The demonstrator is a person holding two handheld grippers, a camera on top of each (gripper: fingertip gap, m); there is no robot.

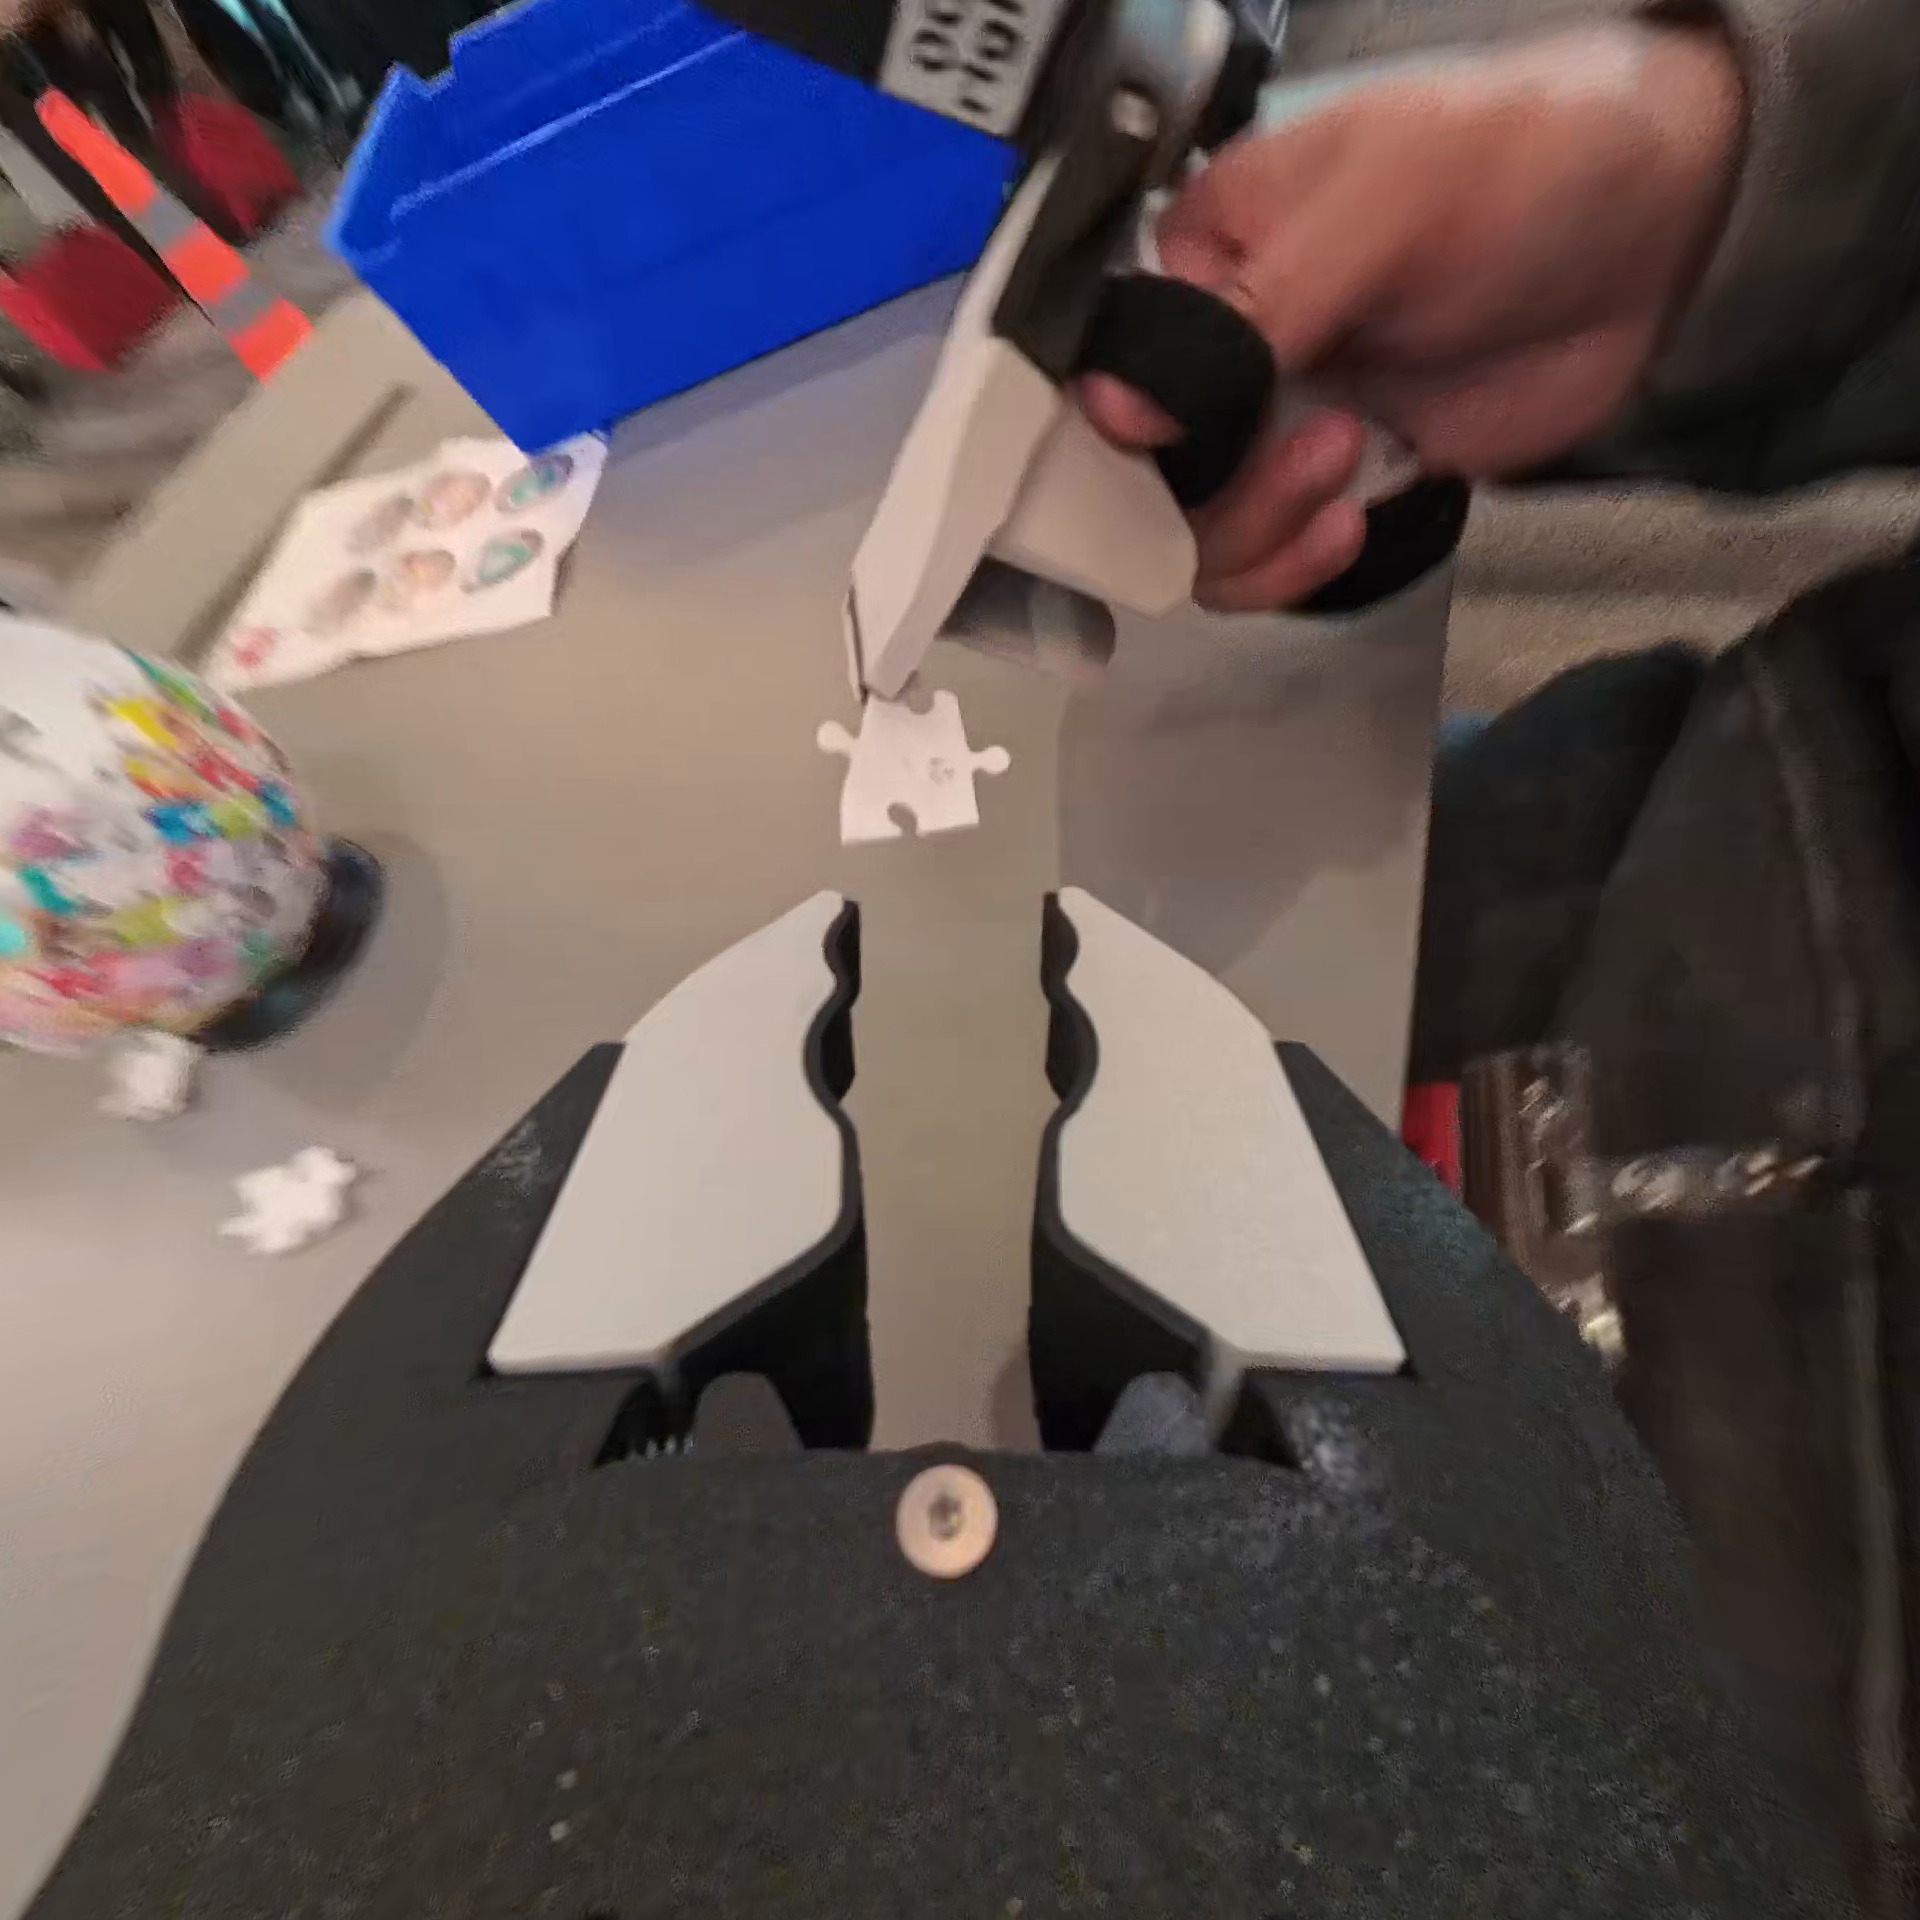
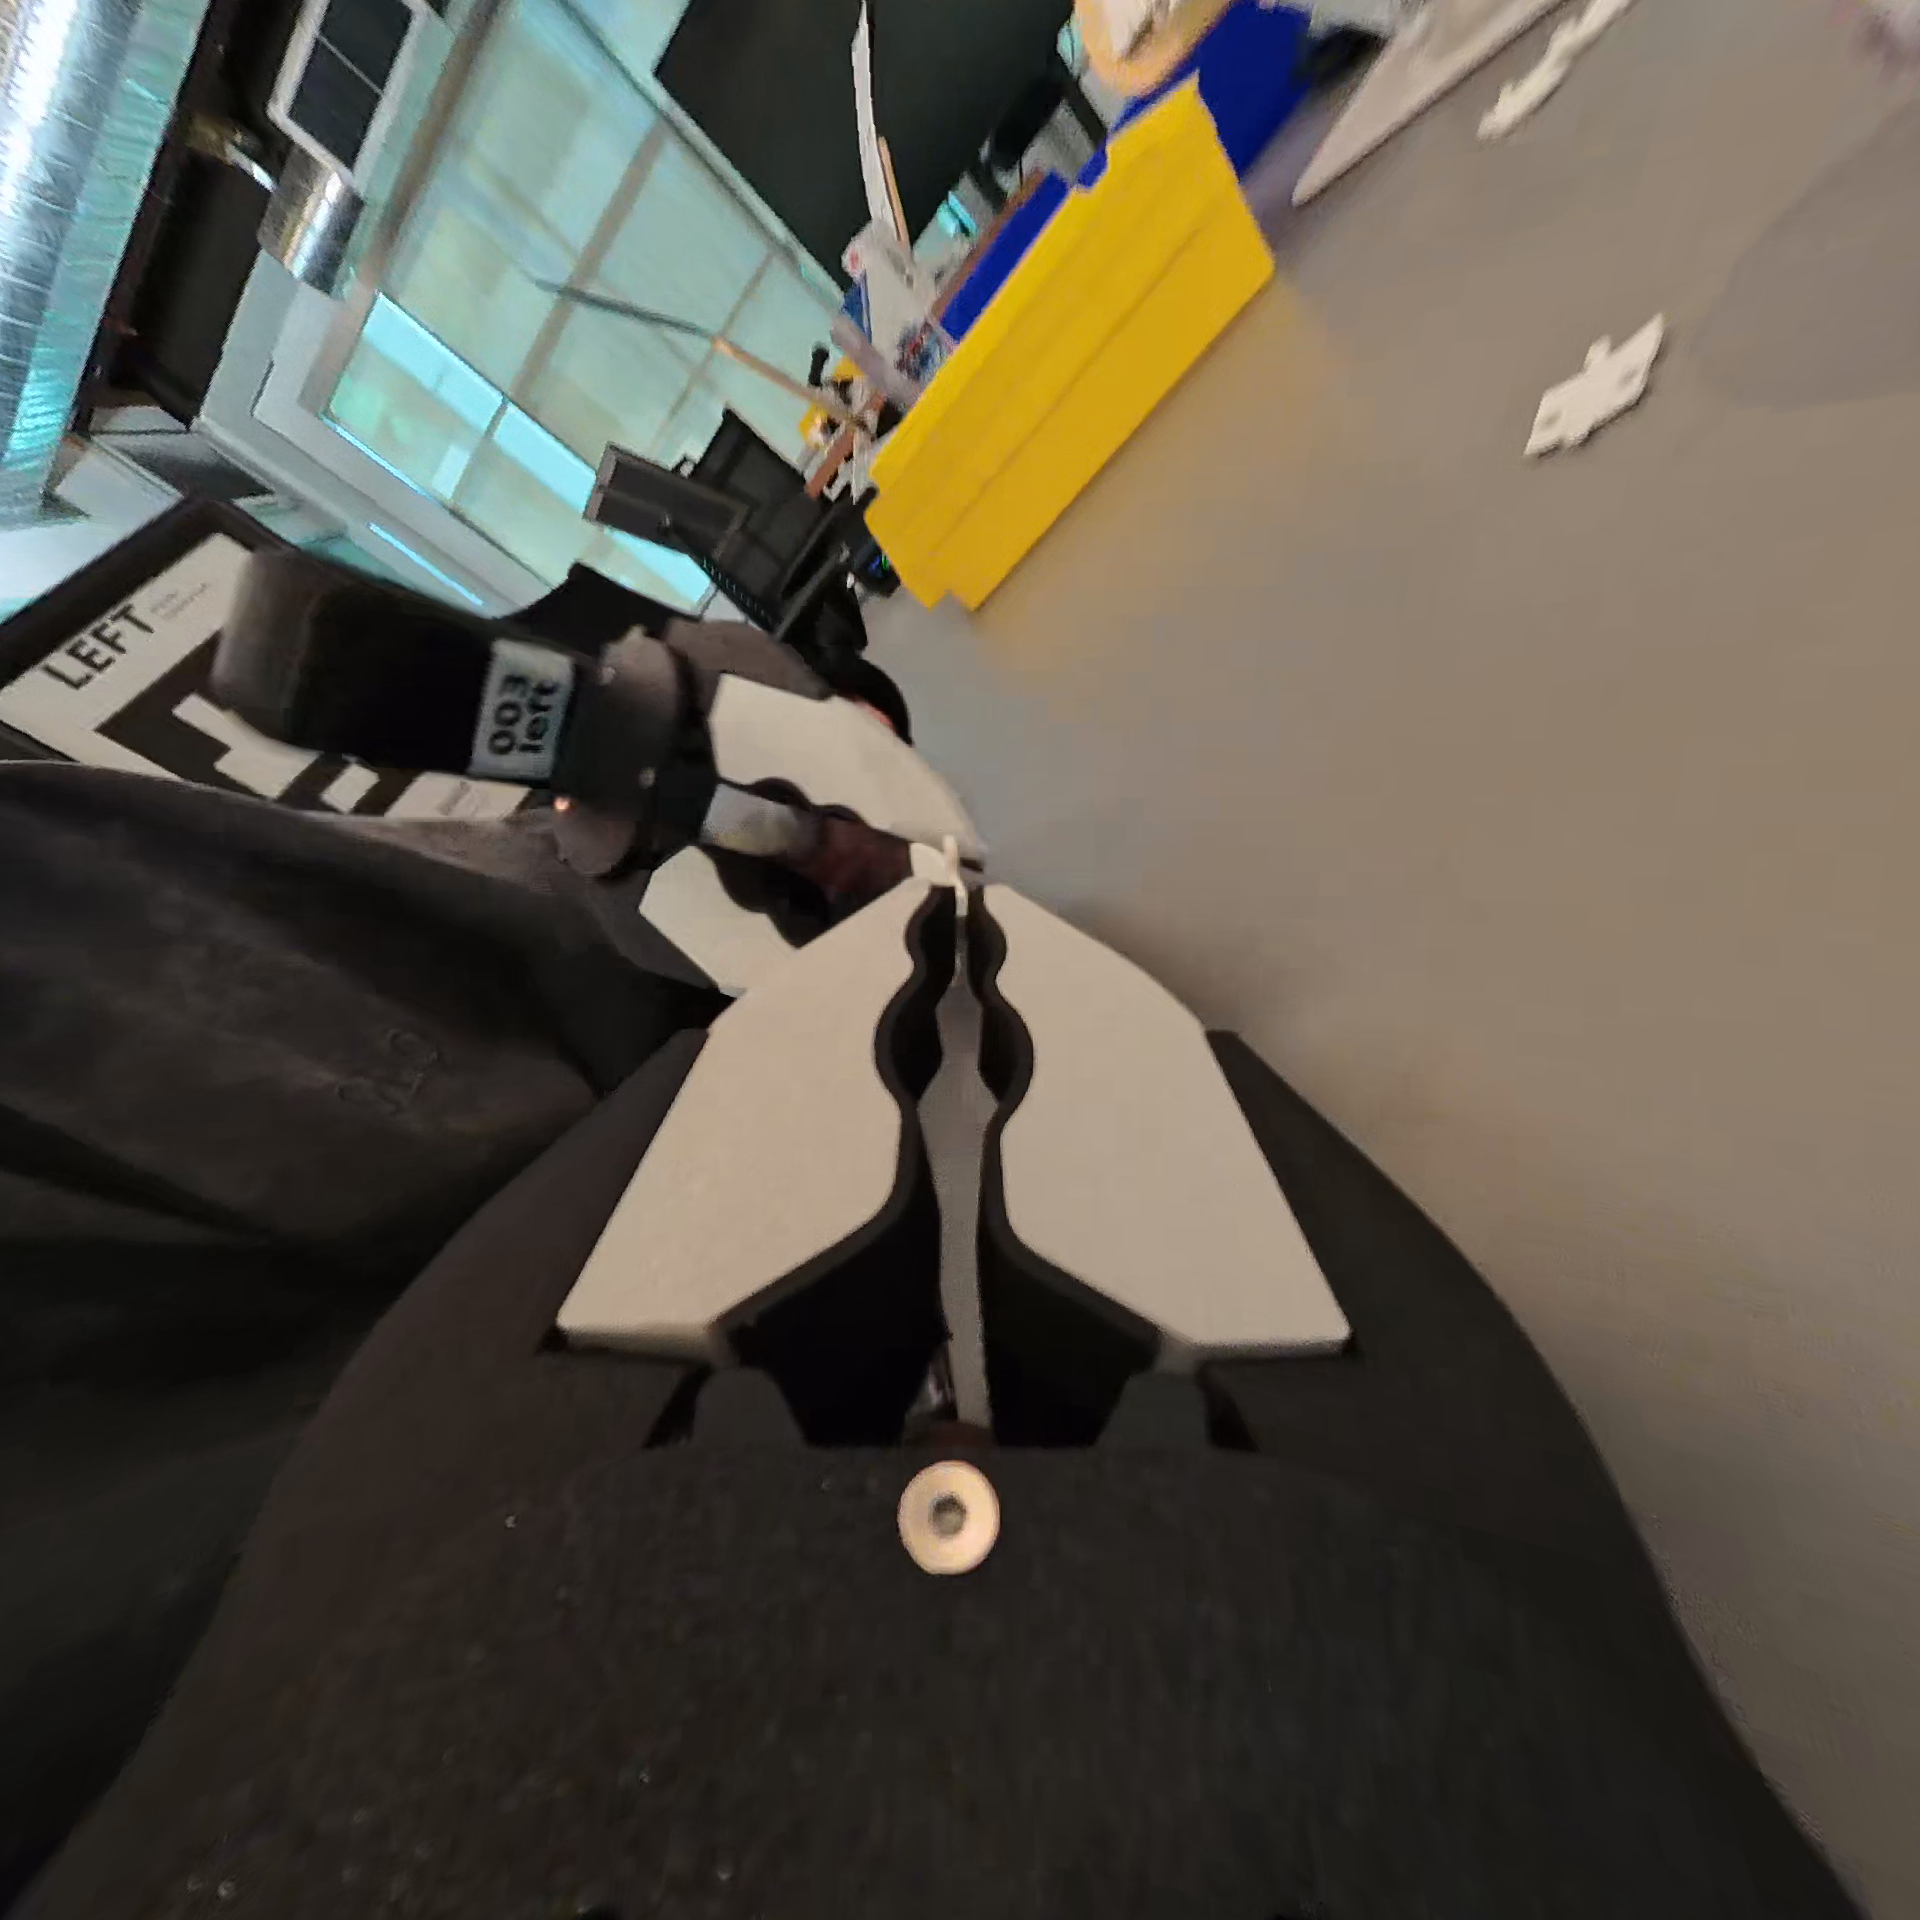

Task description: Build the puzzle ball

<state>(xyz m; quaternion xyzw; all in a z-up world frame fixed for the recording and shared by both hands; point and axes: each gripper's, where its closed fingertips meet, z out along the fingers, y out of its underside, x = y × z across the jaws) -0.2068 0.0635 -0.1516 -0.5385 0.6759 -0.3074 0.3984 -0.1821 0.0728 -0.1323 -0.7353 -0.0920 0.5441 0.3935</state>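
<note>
In the left wrist view my left gripper (image 1: 951,904) is open and empty, its tips just below a white puzzle piece (image 1: 914,769). My right gripper (image 1: 878,681) comes down from the upper right and is shut on that piece's top edge, holding it above the grey table. The partly built, colourful puzzle ball (image 1: 135,842) sits on a dark stand at the left edge. In the right wrist view my right gripper (image 2: 961,894) pinches the thin white piece (image 2: 948,868) edge-on, with the left gripper (image 2: 831,790) just beyond it.
A blue bin (image 1: 665,218) stands at the back, a printed sheet (image 1: 416,561) in front of it. Loose white pieces (image 1: 291,1195) lie on the table by the ball. The right wrist view shows a yellow bin (image 2: 1070,364) and more loose pieces (image 2: 1595,400). A hand (image 1: 1455,301) and dark sleeve are at right.
</note>
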